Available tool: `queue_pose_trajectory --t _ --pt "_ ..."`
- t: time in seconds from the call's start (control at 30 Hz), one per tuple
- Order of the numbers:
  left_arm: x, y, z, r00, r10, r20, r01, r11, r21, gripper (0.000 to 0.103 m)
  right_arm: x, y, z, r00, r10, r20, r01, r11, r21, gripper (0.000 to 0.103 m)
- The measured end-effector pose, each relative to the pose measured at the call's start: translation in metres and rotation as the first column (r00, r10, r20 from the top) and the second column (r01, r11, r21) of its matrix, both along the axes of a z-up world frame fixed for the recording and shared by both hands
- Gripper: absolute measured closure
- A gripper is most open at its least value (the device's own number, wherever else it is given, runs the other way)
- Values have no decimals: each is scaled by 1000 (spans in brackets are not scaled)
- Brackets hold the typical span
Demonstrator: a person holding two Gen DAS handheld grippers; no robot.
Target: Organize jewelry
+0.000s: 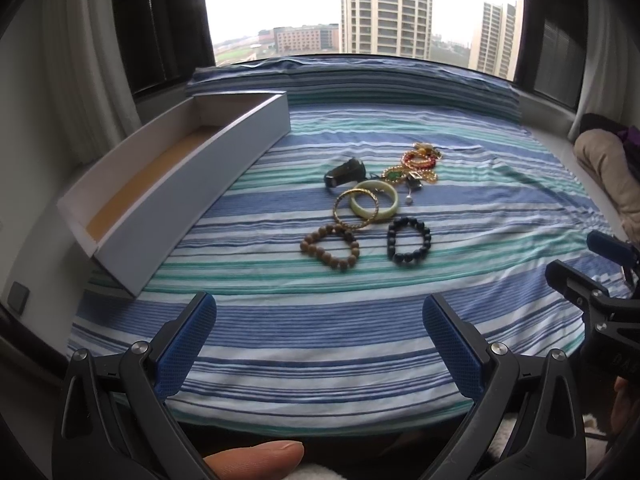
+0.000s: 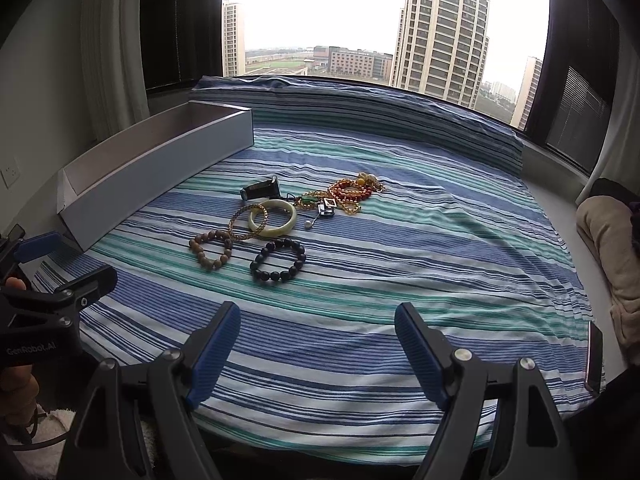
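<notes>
Left gripper (image 1: 320,316): lower middle of the left wrist view, jaws spread wide with nothing between them, hanging above the striped cloth; a fingertip (image 1: 256,458) shows at the bottom edge.
Right gripper (image 2: 318,322): lower middle of the right wrist view, jaws likewise wide apart and empty, above the near part of the cloth.
Striped cloth (image 1: 400,320): blue, white and teal stripes, covering the whole flat surface below the window.
White box (image 1: 192,184): long, open-topped, in the left half of the left wrist view, lying on the cloth at a slant; tan floor, nothing seen inside.
Wooden bead bracelet (image 1: 331,247): centre of the frame, nearest piece on the left, flat on the cloth.
Dark bead bracelet (image 1: 409,240): just right of the wooden one, apart from it.
Pale jade bangle (image 1: 374,201): just above both bead bracelets, overlapping a gold twisted bangle (image 1: 356,210).
Dark watch-like piece (image 1: 345,173): above and left of the bangles; details too small to tell.
Tangled pile (image 1: 420,164): red and amber beads, gold chain, a green stone, at the upper right of the cluster.
Window (image 1: 360,8): upper middle, tall buildings outside.
</notes>
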State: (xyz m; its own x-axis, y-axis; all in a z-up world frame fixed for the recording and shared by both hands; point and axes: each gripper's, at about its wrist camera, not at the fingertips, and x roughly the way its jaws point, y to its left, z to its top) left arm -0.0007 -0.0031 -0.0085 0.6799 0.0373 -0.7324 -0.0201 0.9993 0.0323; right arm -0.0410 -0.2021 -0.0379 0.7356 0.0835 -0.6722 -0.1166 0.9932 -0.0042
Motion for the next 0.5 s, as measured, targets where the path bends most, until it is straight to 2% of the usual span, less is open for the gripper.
queue_pose_trajectory --t 0.5 --pt "2 -5 -4 1000 -14 -25 14 1000 10 0 -1 -2 -1 1000 -4 -3 4 1000 5 22"
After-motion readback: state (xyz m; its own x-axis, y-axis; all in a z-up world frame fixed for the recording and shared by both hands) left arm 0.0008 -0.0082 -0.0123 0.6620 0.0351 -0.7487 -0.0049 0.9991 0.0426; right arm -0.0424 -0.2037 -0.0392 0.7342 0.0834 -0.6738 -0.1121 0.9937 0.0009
